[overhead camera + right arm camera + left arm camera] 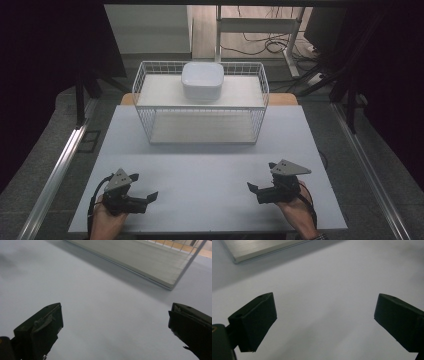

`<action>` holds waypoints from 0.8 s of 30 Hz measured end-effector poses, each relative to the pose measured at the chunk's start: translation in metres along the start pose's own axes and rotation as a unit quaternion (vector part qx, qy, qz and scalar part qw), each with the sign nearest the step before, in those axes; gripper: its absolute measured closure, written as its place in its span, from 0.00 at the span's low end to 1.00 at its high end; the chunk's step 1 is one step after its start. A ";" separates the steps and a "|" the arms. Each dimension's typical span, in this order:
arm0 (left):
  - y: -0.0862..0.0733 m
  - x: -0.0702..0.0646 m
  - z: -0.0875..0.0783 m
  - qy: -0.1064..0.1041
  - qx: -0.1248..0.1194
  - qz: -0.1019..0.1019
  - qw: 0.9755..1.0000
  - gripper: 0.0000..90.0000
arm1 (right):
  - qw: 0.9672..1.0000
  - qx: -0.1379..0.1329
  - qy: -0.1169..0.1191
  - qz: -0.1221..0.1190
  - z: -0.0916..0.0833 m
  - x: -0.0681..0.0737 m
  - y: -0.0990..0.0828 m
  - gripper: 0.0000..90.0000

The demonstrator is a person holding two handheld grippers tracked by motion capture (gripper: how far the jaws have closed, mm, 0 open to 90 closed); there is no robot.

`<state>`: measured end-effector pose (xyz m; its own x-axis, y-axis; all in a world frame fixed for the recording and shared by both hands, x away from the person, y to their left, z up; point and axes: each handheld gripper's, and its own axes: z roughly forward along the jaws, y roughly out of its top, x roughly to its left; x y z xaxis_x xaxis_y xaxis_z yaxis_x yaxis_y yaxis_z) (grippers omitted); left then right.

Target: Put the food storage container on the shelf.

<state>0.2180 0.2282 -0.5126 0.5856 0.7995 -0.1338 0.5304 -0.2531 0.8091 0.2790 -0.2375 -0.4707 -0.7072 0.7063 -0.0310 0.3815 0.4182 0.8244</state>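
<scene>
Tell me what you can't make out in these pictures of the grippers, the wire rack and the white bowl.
- White bowl contents: high view, its rim and the camera angle hide the inside.
- Wire rack: right gripper view, the top edge cuts off all but its lower board.
- Left gripper and right gripper: gripper views, the bottom edge cuts off the bodies.

White square ceramic bowl with rounded corners [202,80]: sits upright, mouth up, glossy, on the top shelf of the white wire rack [145,107], toward the shelf's far edge and about midway across its width, inside the low wire rim. Rack itself is a two-level white wire frame with pale flat shelf boards, standing square at the far half of the light grey table, its lower shelf bare. Lower board's near edge [140,267] shows in the right gripper view, resting flat on the table surface.
</scene>
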 end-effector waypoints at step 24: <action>-0.027 0.011 -0.008 0.002 0.008 -0.028 1.000 0.03 | 0.999 0.023 -0.036 0.025 -0.018 -0.012 -0.042 0.00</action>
<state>0.2053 0.2482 -0.5310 0.5524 0.8150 -0.1751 0.5719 -0.2177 0.7909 0.2608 -0.2737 -0.4948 -0.6433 0.7650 -0.0327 0.4429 0.4066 0.7990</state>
